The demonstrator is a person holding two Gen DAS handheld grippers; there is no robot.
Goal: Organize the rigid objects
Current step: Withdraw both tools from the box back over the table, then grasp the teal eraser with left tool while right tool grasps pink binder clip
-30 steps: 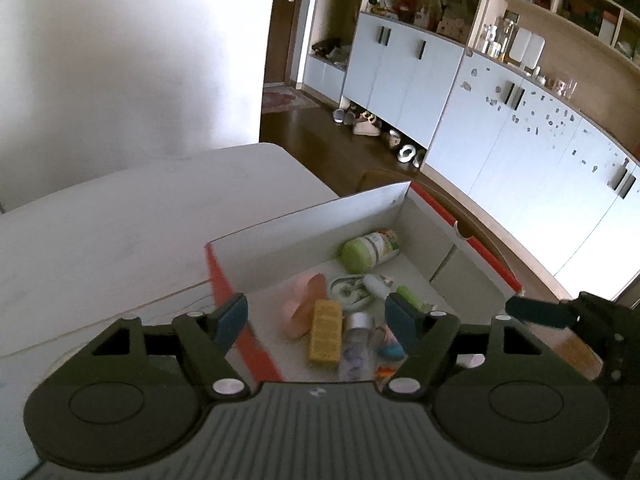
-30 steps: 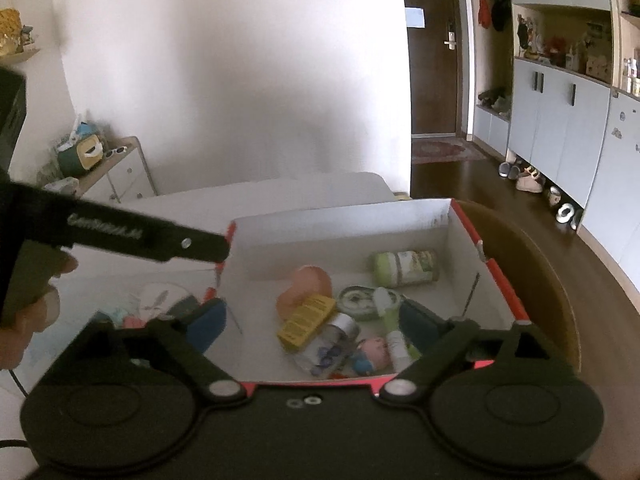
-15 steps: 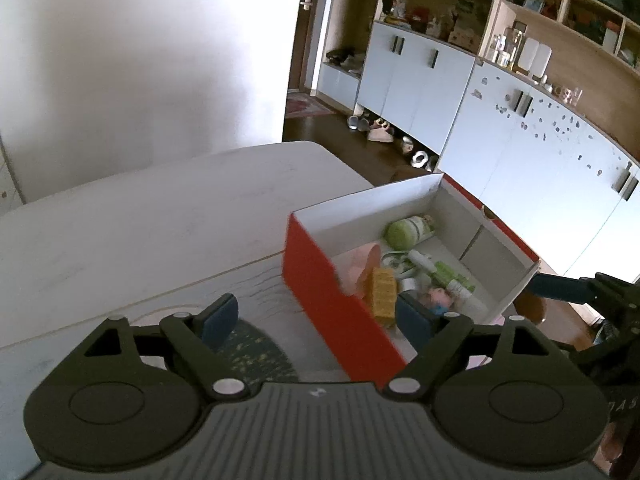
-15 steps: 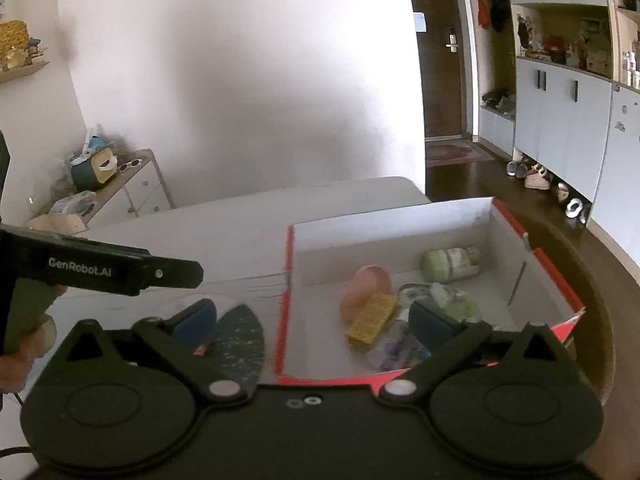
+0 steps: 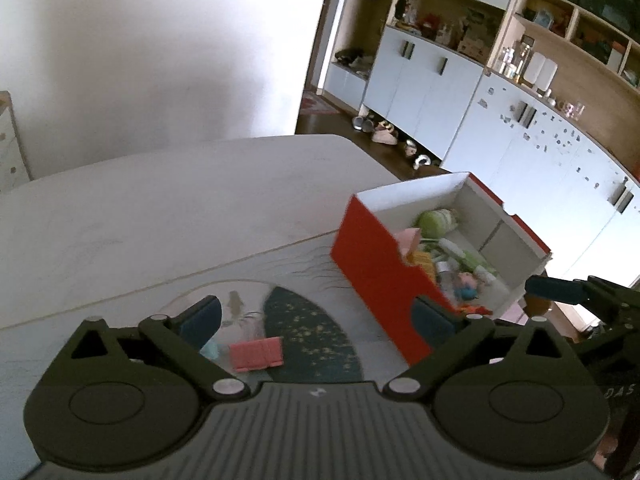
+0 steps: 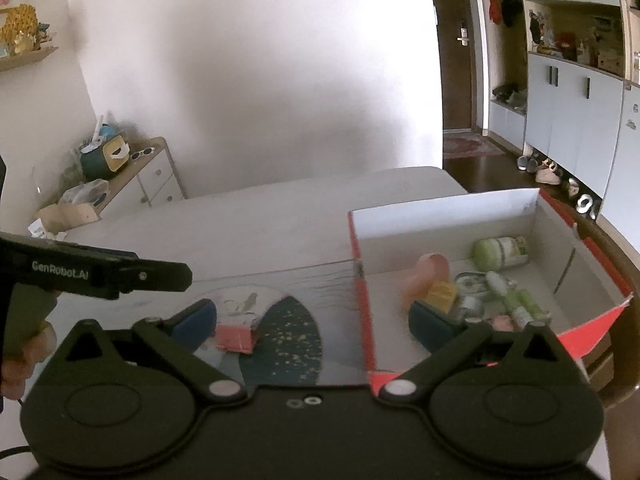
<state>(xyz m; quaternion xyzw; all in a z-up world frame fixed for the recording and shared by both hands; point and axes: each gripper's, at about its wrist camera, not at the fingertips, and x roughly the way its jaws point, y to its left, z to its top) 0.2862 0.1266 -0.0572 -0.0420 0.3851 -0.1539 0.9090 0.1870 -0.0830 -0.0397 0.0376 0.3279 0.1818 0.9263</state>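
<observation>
Box (image 5: 372, 264) shifted right — glossy red cardboard.

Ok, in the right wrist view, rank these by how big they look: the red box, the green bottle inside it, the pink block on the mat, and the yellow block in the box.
1. red box
2. green bottle
3. pink block, though it lies nearer the camera
4. yellow block, partly hidden by a gripper finger, so unsure against the pink one
</observation>
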